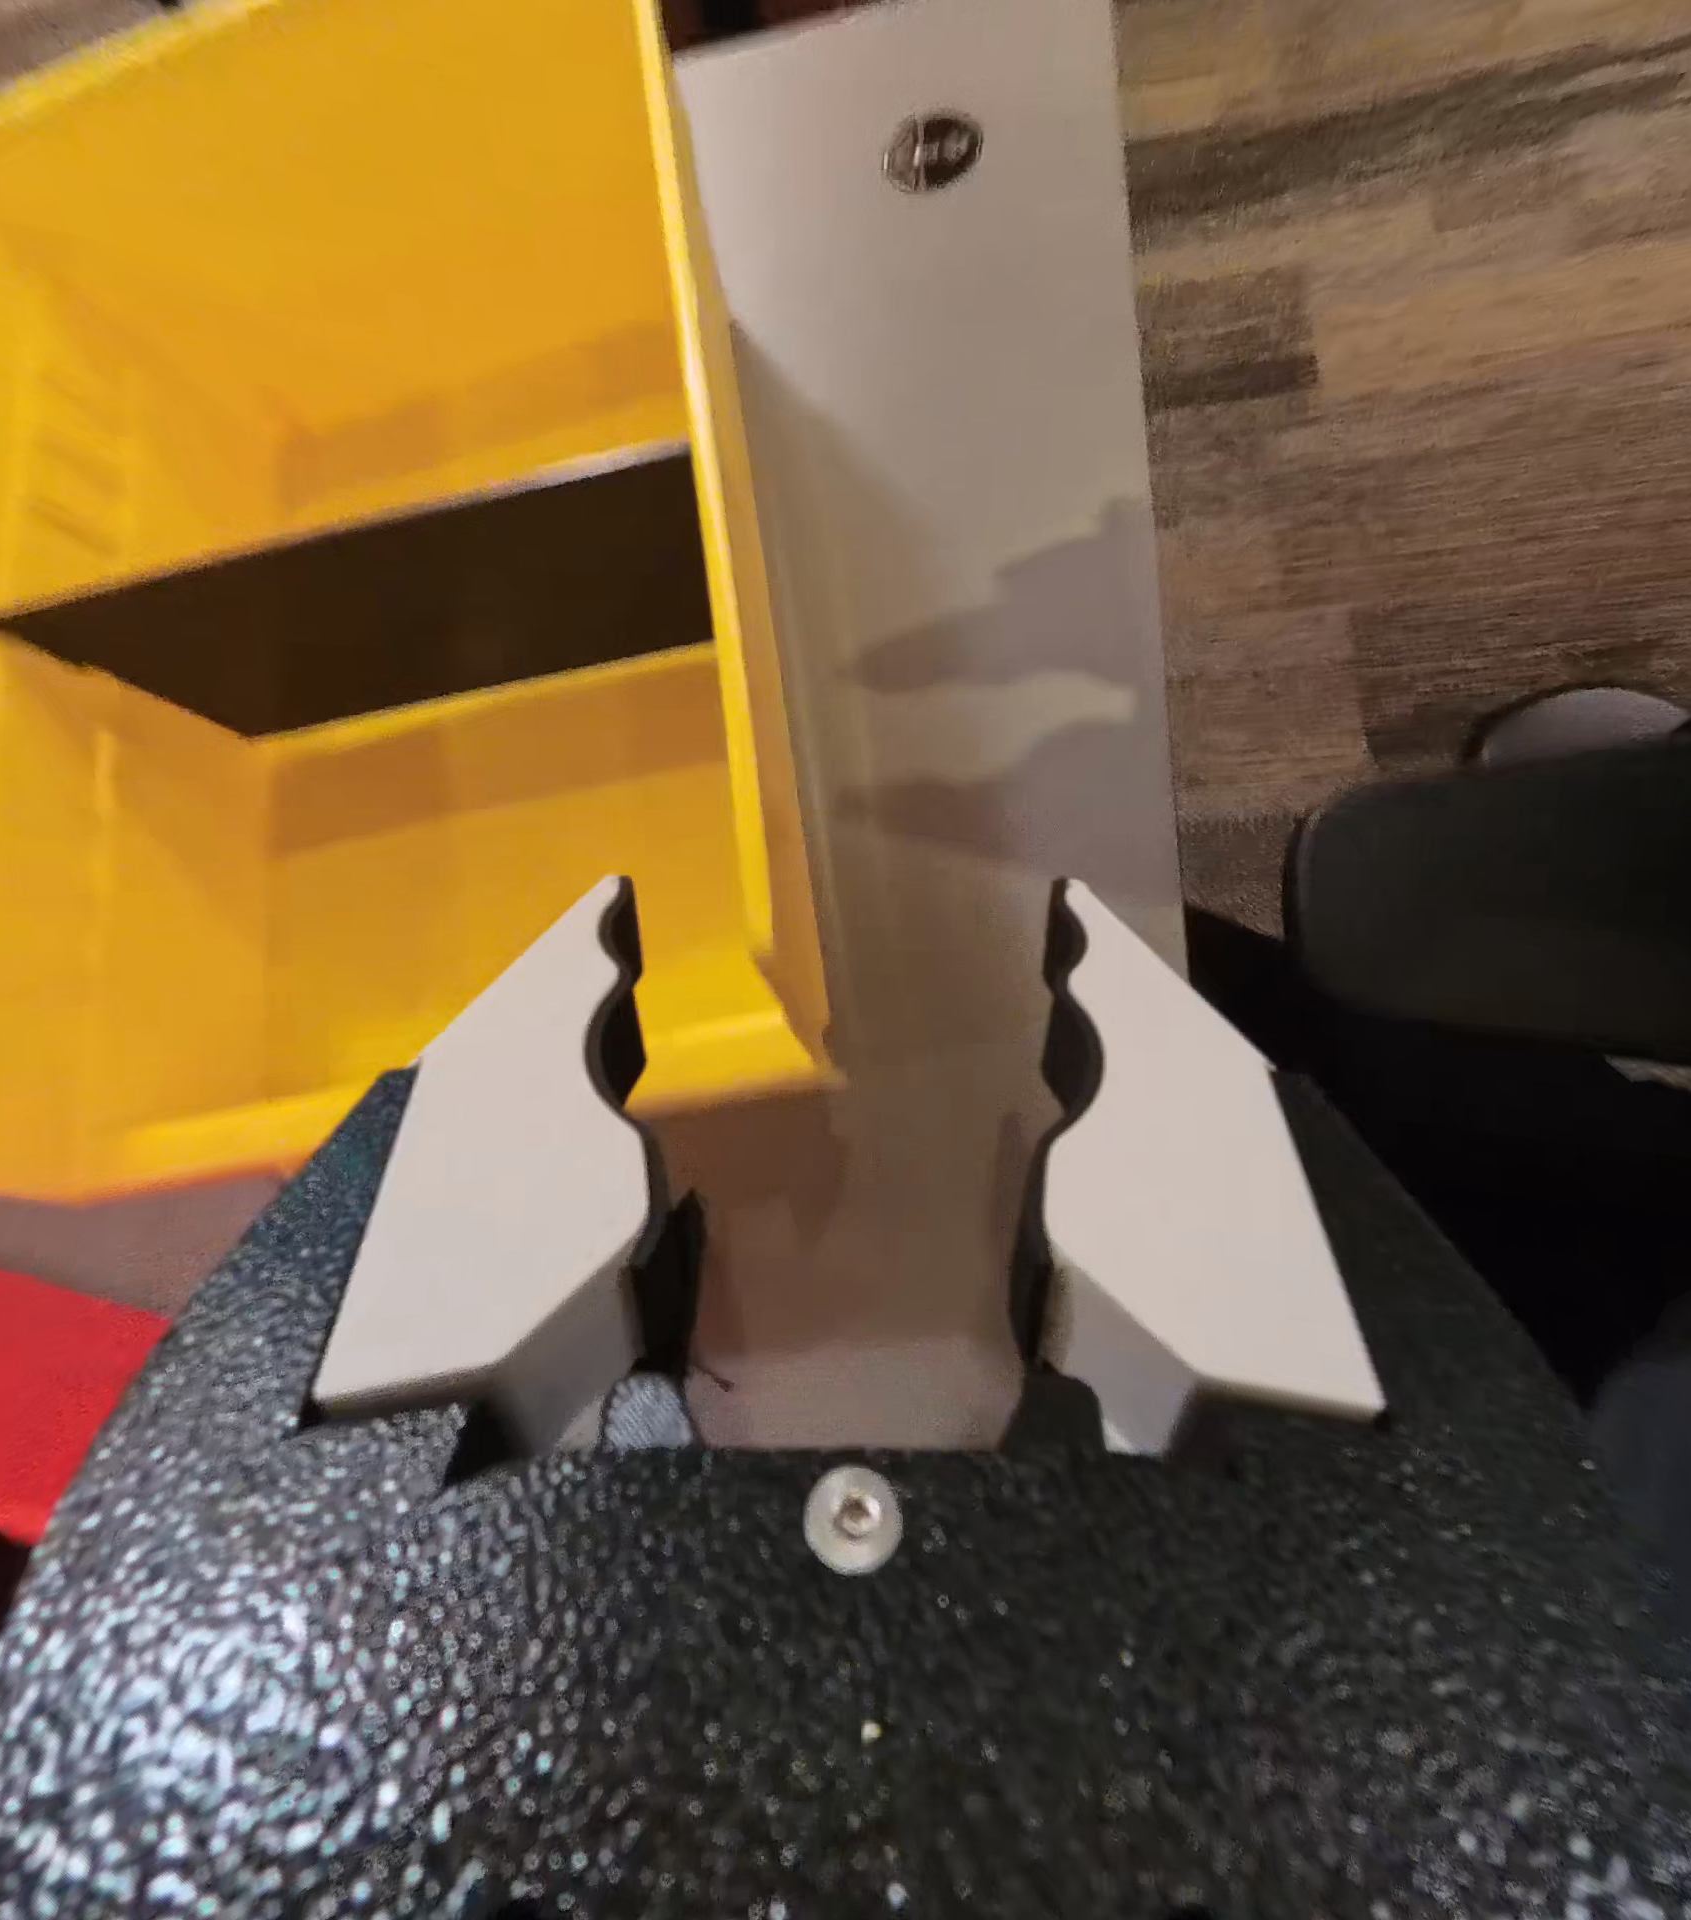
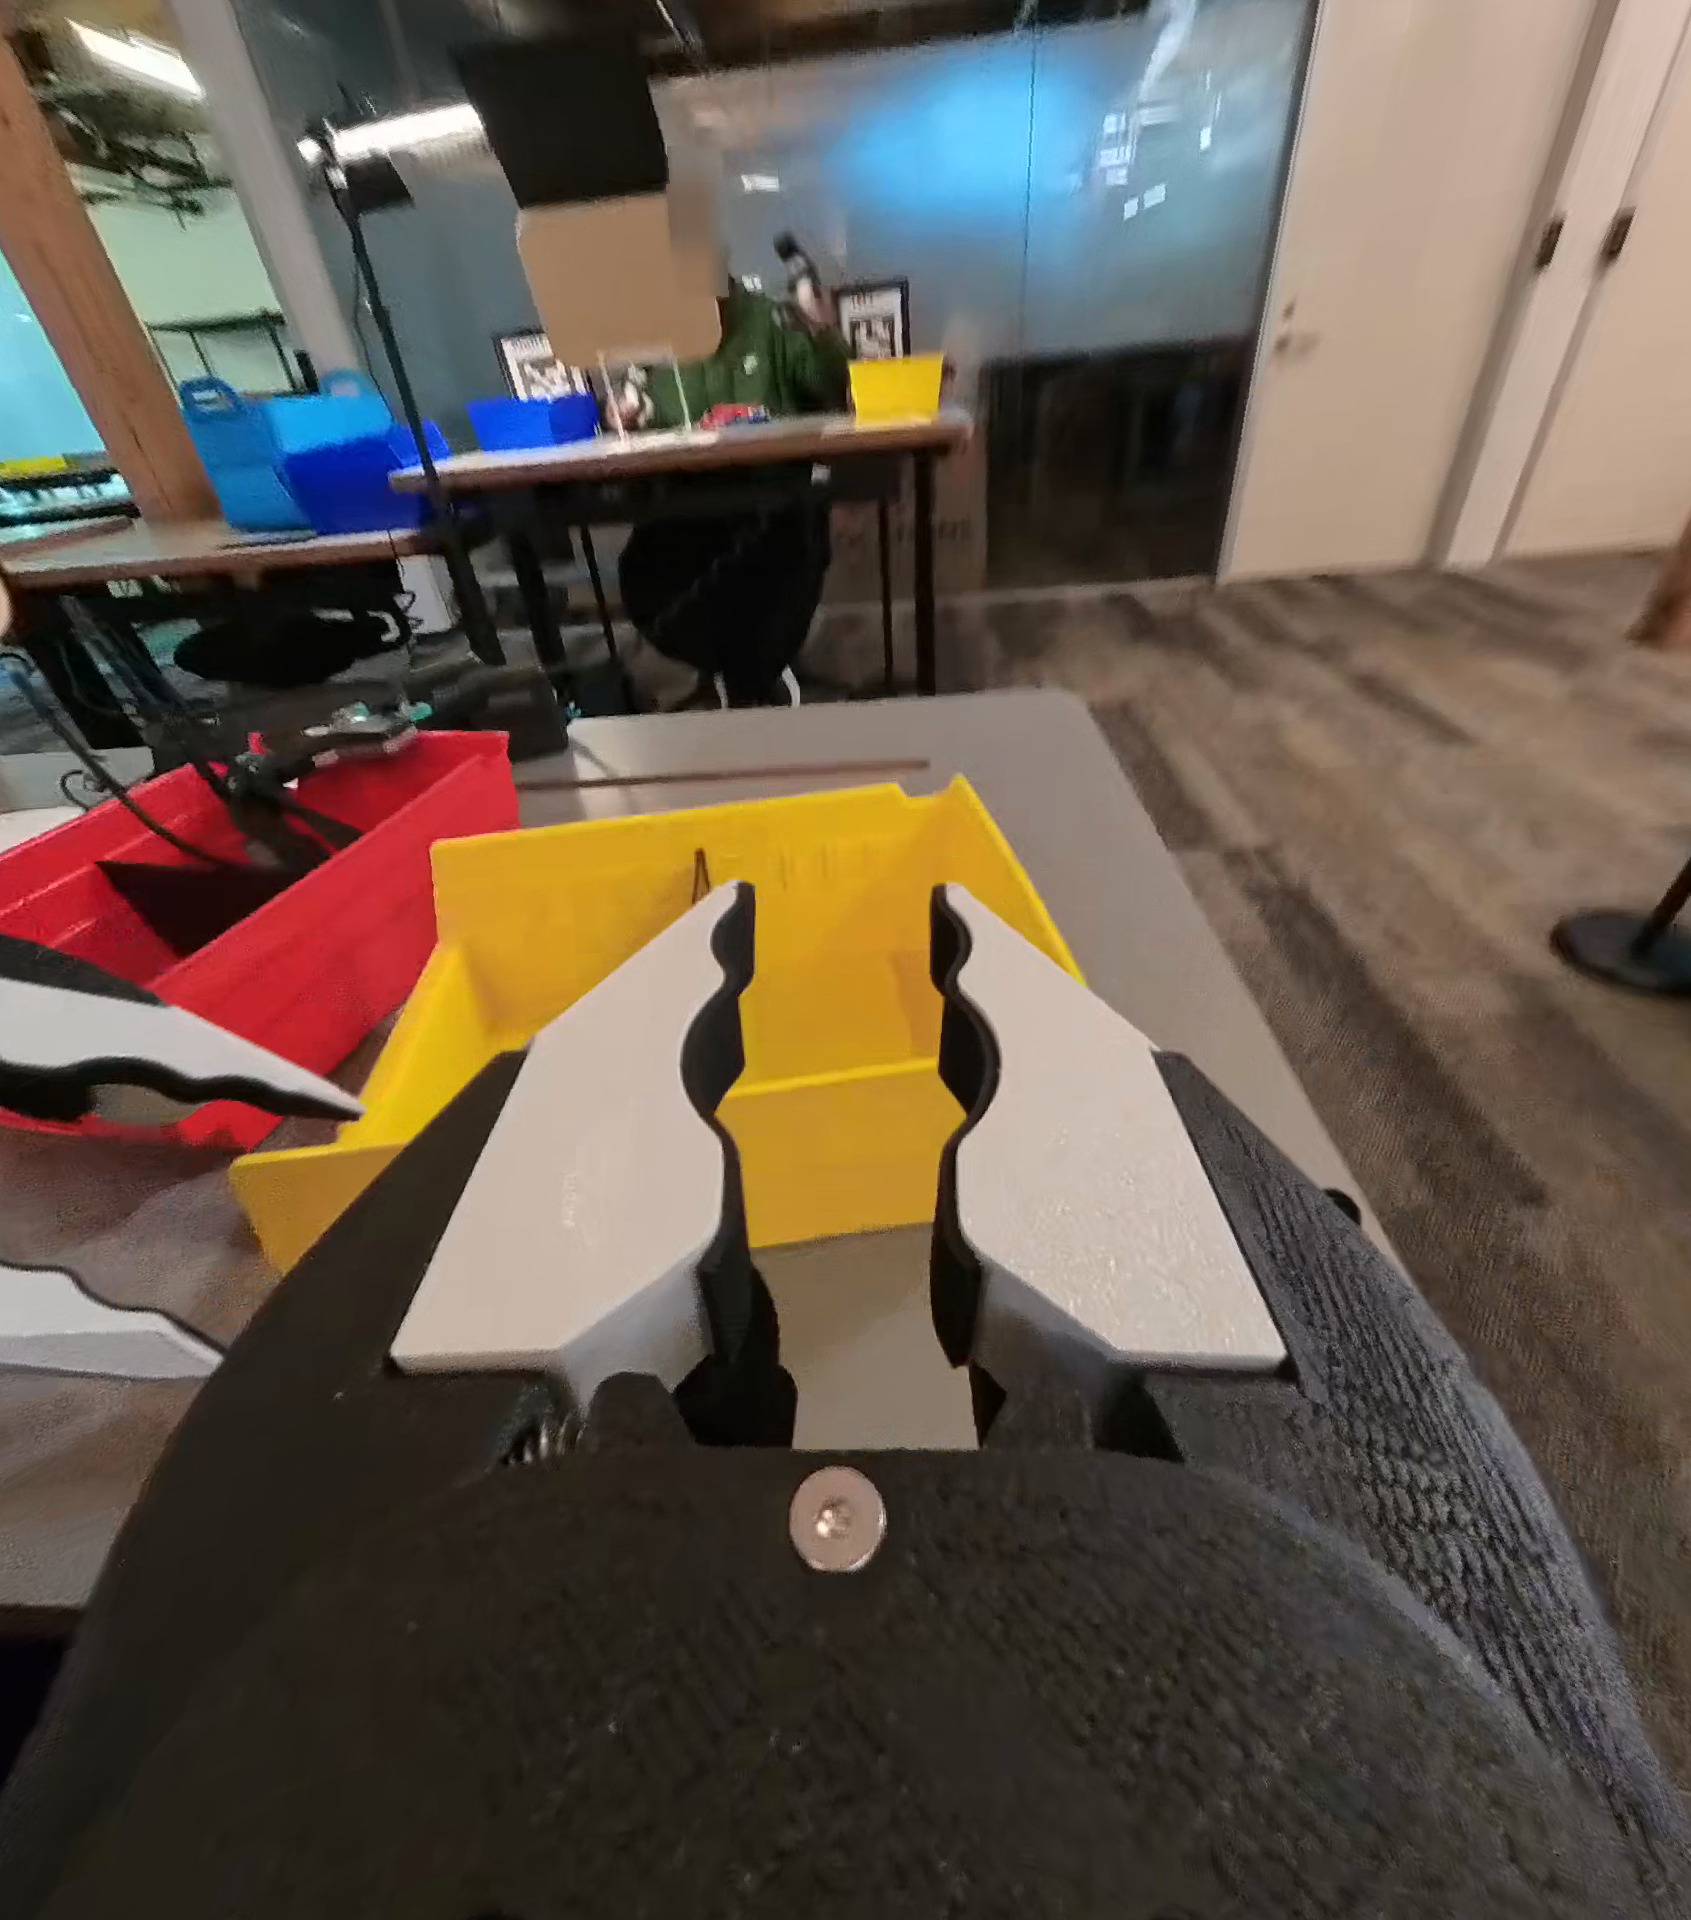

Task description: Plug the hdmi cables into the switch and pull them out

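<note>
Grey worktop with two bins side by side

The worktop (image 2: 1111, 831) is smooth and grey, with a narrow dark slot near its far edge and a rounded far right corner; beyond it lies striped carpet. A yellow bin (image 2: 612, 914) sits on it near the right edge, open at the top, with a dark divider inside in the left wrist view. Just to its left sits a red bin (image 2: 321, 966), apparently touching it.

An open-plan office is showing: long wooden-topped desks (image 2: 675, 447) bearing blue plastic bins (image 2: 342, 468), glass partition walls (image 2: 1028, 260), grey carpet (image 2: 1443, 883).
</note>
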The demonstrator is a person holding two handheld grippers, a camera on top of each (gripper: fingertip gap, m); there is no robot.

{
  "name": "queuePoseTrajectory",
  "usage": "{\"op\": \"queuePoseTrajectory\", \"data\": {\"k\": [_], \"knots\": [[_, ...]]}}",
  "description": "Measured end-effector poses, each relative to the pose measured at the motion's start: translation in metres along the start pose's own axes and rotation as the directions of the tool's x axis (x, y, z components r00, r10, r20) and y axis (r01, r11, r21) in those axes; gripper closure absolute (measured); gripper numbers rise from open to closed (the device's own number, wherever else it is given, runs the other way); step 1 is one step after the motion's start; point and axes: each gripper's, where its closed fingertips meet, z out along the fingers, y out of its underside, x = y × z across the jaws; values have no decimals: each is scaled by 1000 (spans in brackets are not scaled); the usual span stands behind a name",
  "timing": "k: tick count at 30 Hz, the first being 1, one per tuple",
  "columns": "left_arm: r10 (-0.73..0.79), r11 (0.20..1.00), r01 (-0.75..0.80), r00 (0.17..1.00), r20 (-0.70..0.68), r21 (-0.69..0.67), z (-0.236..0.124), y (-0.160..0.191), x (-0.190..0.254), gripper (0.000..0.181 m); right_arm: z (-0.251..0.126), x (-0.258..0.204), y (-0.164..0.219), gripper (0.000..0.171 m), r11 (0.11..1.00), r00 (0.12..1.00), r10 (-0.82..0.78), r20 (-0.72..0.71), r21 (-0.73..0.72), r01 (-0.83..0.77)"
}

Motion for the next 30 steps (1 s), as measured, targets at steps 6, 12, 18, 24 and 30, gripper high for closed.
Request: {"op": "queuePoseTrajectory", "data": {"k": [6, 12, 18, 24, 30], "knots": [[-34, 999, 34, 999, 7, -20, 0, 28, 2, 157, 4, -21, 22, 142, 989, 995, 6, 96, -150, 9], [-149, 984, 163, 975, -167, 74, 15, -8, 40, 168, -3, -39, 62, 144, 896, 965, -177, 192, -375, 239], [39, 983, -8, 984, -172, 182, 2, -35, 62, 160, -30, -62, 87, 105, 790, 931, -208, 299, -510, 340], [-184, 942, 142, 976, 113, 304, -49, -28, -19, 153, -41, -85, 105, 83, 718, 922, -146, 357, -603, 348], [-240, 939, 137, 919, 314, 317, -91, -2, -59, 145, -34, -87, 146, 81, 541, 936, -106, 336, -770, 338]]}}
